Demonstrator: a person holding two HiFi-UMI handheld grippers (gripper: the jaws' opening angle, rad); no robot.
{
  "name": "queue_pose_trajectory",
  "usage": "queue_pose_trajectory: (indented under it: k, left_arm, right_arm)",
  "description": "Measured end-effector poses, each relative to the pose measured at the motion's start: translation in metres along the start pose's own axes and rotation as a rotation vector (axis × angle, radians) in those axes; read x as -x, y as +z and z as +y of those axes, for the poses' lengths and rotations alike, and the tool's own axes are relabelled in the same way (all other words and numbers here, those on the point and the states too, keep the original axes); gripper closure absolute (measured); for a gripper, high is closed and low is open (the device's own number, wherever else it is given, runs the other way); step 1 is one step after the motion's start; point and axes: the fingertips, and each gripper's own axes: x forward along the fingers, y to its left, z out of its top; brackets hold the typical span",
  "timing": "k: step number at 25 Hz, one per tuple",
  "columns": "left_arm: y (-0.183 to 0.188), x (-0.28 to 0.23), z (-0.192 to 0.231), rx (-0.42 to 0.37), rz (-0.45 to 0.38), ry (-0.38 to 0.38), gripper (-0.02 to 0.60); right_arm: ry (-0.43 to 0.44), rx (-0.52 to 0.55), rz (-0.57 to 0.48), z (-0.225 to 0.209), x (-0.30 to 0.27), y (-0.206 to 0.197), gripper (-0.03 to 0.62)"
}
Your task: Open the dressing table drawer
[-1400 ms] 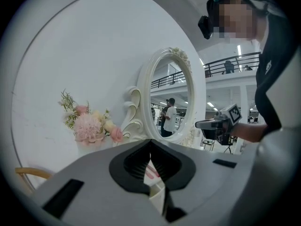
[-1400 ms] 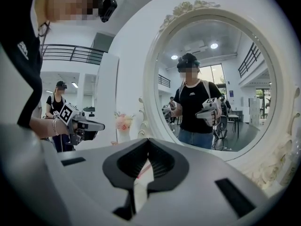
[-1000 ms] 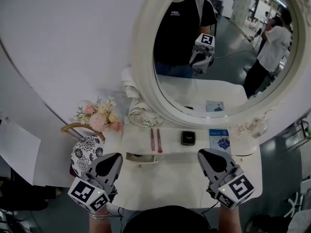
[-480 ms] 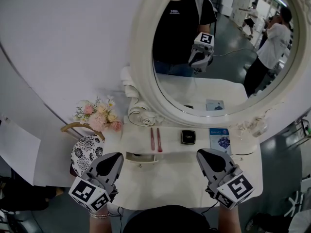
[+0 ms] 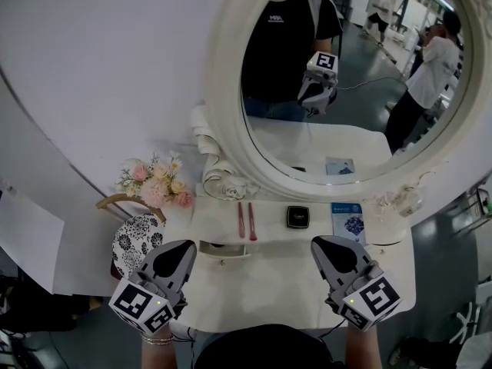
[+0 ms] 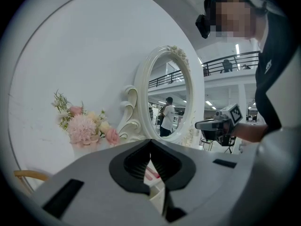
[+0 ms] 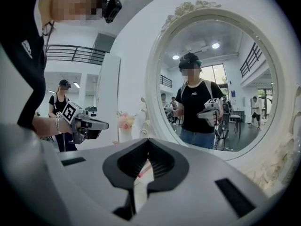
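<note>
Dressing table (image 5: pixel 269 283): one, white, with a smooth flat top and a raised back ledge.
Drawer (image 5: pixel 224 250): one, small and shallow, with a white front and a small knob. It is set in the back ledge, left of centre, and a dark slit is seen along its top. It is touched by neither gripper.
Left gripper (image 5: pixel 181 246): grey moulded shell. The jaws are pressed together with nothing between them. It is held at the table's front left corner, near the drawer.
Right gripper (image 5: pixel 323 243): same build, jaws pressed together and empty, held over the front right edge.
Mirror (image 5: pixel 346 129): one, oval, in a carved white frame at the back edge.
Flowers (image 5: pixel 157 184): one bunch of soft pink and cream blooms, at the back left corner.
Pink sticks (image 5: pixel 246 221): two, slim, laid side by side on the ledge.
Black case (image 5: pixel 298 218): one, square and glossy, just right of the sticks.
Blue card (image 5: pixel 347 221): one, rectangular, near the back right corner.
</note>
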Motion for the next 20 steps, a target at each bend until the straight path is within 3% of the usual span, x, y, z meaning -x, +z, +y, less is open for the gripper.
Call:
queue_pose_trajectory:
  k: [20]
  left_arm:
    - [-0.0049, -0.0022, -0.0036, 0.005, 0.016, -0.007, 0.563]
  right_arm:
    - [0.020, -0.013, 0.022, 0.0045, -0.0034, -0.0092, 0.576]
